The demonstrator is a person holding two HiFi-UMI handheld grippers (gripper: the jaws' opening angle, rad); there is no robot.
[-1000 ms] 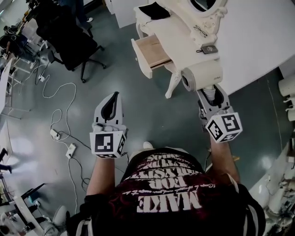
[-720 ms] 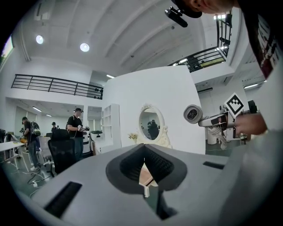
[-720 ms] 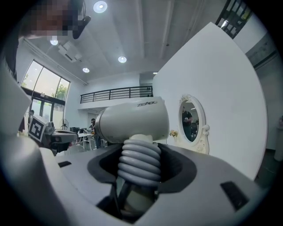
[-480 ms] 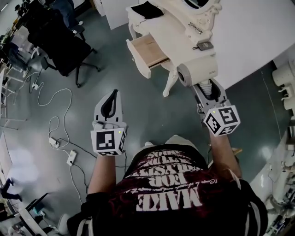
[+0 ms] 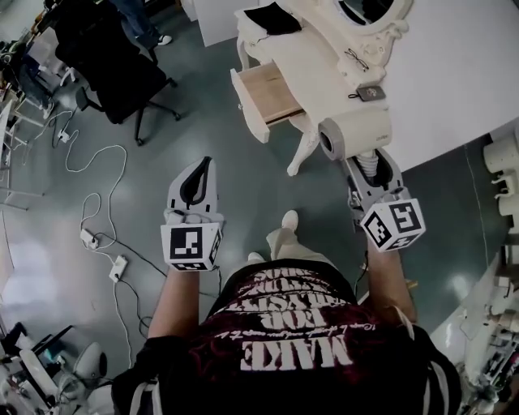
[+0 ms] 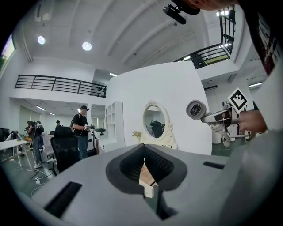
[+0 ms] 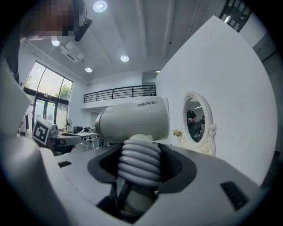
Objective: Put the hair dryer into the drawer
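Note:
The white hair dryer (image 5: 354,131) hangs over the floor just in front of the white dressing table (image 5: 302,57), nozzle to the left. My right gripper (image 5: 371,164) is shut on its ribbed grey handle (image 7: 136,160). In the right gripper view the dryer's barrel (image 7: 132,120) fills the middle. The wooden drawer (image 5: 272,91) stands pulled out at the table's left end, up and left of the dryer. My left gripper (image 5: 199,168) is held out over the floor to the left, shut, with nothing in it. In the left gripper view the dryer (image 6: 195,109) shows at the right.
A black office chair (image 5: 122,69) stands at the upper left. Cables and power strips (image 5: 101,239) lie on the floor at the left. An oval mirror (image 5: 357,12), glasses (image 5: 351,55) and a small dark device (image 5: 369,89) are on the table. A person (image 6: 82,130) stands far off.
The person's leg and foot have come forward under the grippers. Both grippers have drifted slightly with that step. The hold on the hair dryer is unchanged.

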